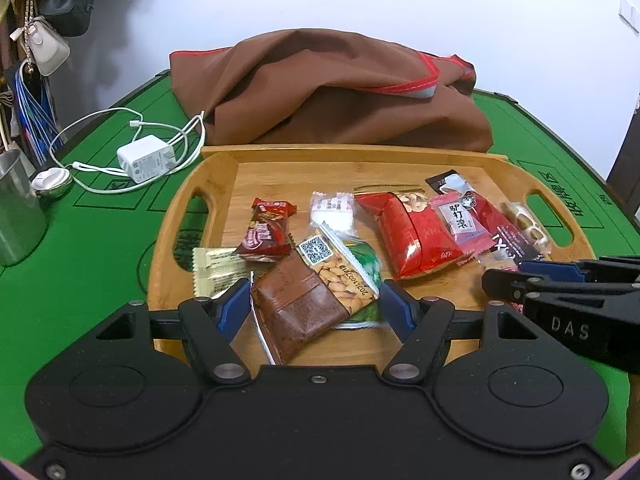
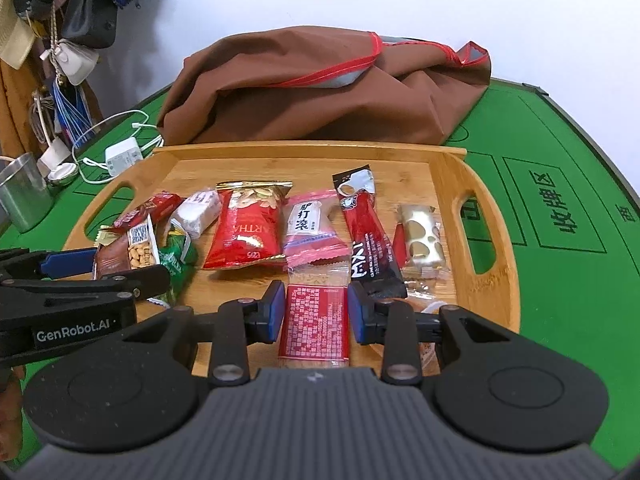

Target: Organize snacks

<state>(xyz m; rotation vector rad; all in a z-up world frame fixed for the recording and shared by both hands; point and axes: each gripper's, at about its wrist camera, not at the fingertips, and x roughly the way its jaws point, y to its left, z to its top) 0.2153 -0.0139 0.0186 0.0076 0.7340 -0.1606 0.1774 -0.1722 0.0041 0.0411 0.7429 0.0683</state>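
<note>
My right tongs (image 2: 313, 312) straddle the red rectangular snack packet with white print (image 2: 314, 320) at the near edge of the bamboo serving tray (image 2: 452, 184) on the green felt bench (image 2: 560, 152). Its long axis runs straight away from me between the blue pads (image 2: 276, 312), which flank it closely; whether they already pinch it I cannot tell. My left tongs (image 1: 314, 306) gape wide around the brown foil-wrapped snack (image 1: 298, 304), gripping nothing, so the right is better placed.

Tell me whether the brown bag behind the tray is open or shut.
Open, apparently: the brown bag lies slumped behind the wooden tray, its red-trimmed mouth gaping slightly. Contents cannot be seen.
</note>
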